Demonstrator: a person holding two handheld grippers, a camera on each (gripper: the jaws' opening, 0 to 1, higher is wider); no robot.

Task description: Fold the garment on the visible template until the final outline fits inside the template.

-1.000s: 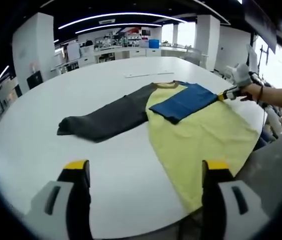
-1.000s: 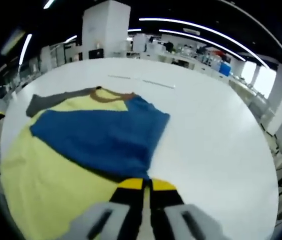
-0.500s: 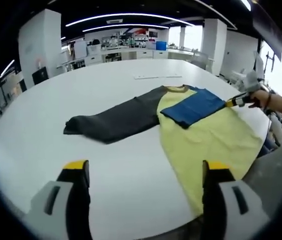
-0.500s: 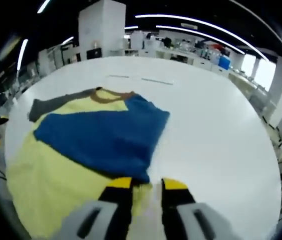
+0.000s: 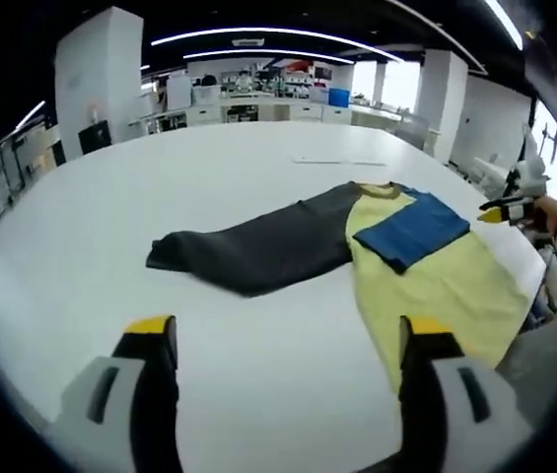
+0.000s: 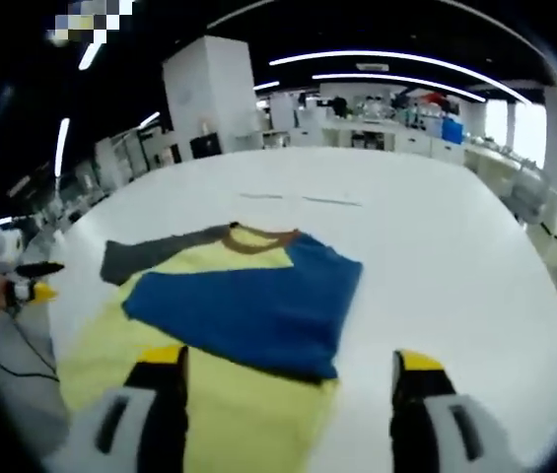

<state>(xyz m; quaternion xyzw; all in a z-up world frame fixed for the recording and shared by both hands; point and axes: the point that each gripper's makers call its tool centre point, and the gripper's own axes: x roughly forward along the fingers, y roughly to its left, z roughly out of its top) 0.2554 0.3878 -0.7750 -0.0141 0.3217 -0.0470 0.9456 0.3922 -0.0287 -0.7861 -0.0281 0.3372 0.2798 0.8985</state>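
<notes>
A long-sleeved garment lies flat on the white table (image 5: 189, 168). Its yellow body (image 5: 441, 286) reaches the table's near edge, and its dark grey sleeve (image 5: 258, 246) stretches out to the left. The blue sleeve (image 6: 258, 310) is folded across the yellow body (image 6: 120, 345), below the brown collar (image 6: 258, 237); the grey sleeve (image 6: 145, 256) runs behind it. My left gripper (image 5: 288, 335) hovers open above bare table, short of the garment. My right gripper (image 6: 290, 360) is open just above the blue sleeve's near edge, holding nothing. It also appears at the table's right edge (image 5: 505, 208), held by a hand.
A thin pale strip (image 6: 303, 200) lies on the table beyond the collar. The left gripper (image 6: 34, 288) sits in a hand off the table's left edge. The round table's edge (image 5: 515, 296) runs close to the yellow hem. Workbenches and pillars stand far behind.
My right gripper has opened, let go of the blue sleeve and drawn back from it. The sleeve stays folded on the yellow body. The left gripper stays open; its view has shifted.
</notes>
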